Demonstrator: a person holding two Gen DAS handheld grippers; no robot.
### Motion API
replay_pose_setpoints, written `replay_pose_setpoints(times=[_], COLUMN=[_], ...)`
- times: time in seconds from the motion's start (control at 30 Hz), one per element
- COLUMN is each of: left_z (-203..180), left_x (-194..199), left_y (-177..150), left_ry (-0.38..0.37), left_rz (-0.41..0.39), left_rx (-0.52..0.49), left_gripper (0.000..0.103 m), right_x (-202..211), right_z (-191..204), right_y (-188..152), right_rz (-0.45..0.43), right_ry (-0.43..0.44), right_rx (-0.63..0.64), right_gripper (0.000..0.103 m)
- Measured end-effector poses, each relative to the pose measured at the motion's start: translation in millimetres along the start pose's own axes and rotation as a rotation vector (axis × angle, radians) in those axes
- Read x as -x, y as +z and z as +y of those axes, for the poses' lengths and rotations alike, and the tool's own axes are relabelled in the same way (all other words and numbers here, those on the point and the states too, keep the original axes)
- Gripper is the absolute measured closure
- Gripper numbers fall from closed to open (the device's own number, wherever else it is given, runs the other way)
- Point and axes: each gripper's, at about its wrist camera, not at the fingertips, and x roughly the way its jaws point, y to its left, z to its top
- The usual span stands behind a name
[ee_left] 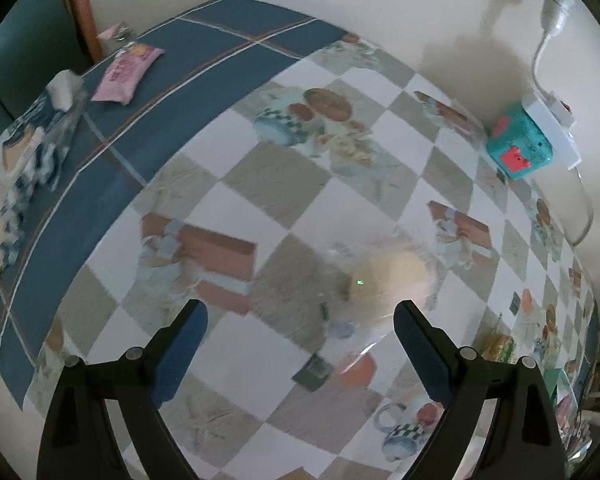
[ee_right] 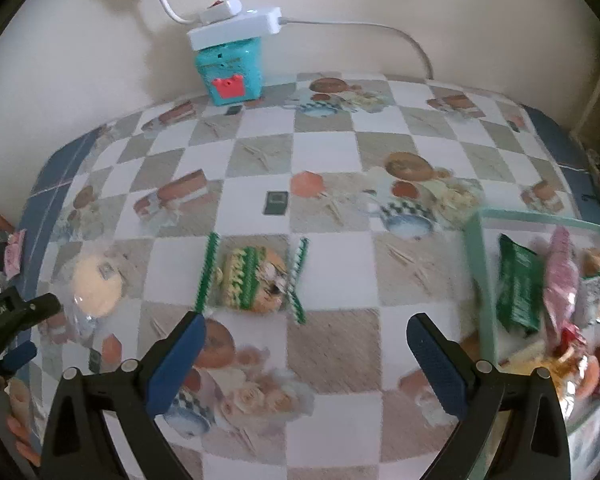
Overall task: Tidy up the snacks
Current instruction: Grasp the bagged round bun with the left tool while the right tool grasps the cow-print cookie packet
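Each hand-held gripper (ee_left: 300, 320) (ee_right: 306, 334) has black angular plastic arms, silver round screws and ribbed blue finger pads (ee_right: 434, 364).

We see soft, even daylight in both views, with faint shadows on the wall (ee_left: 480, 32) above the teal box (ee_left: 518, 142). Motion blur smears the tablecloth (ee_right: 328, 152); fisheye bending darkens the corners.

Teal box (ee_right: 231, 74) under white power strip (ee_right: 236, 26)
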Motion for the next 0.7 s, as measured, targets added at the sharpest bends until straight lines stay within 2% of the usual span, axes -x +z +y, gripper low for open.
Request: replay_pose_setpoints(times=[0.07, 0.23, 0.33, 0.57, 0.7], left_z=[-6, -19, -22, -30, -33], left_x=[-1, -9, -19, -27, -36], left_y=[1, 1, 0, 1, 2], left_ry=[-0.043, -0.097, -0.190, -0.122, -0.149], left_rz=[-0.005, 0.000, 0.046, -0.002, 0.016], left_rx=[0.002, 0.007, 0.035, 0.025, 0.039], left_gripper=[0.009, 0.009, 0.009, 0.009, 0.009], right_x=[-7, -25, -35, -50, -56], right_z=[3, 7, 8, 10, 16], right_y=[4, 10, 12, 16, 16], right_rz=[-0.002, 0.014, 0.022, 0.027, 0.028], right_ry=[0.020, 0.061, 0.073, 0.071, 0.060], right_rx=[-0.003, -0.018, -0.018, -0.011, 0.009], right_gripper=[0.001, 0.001, 0.001, 0.001, 0.001])
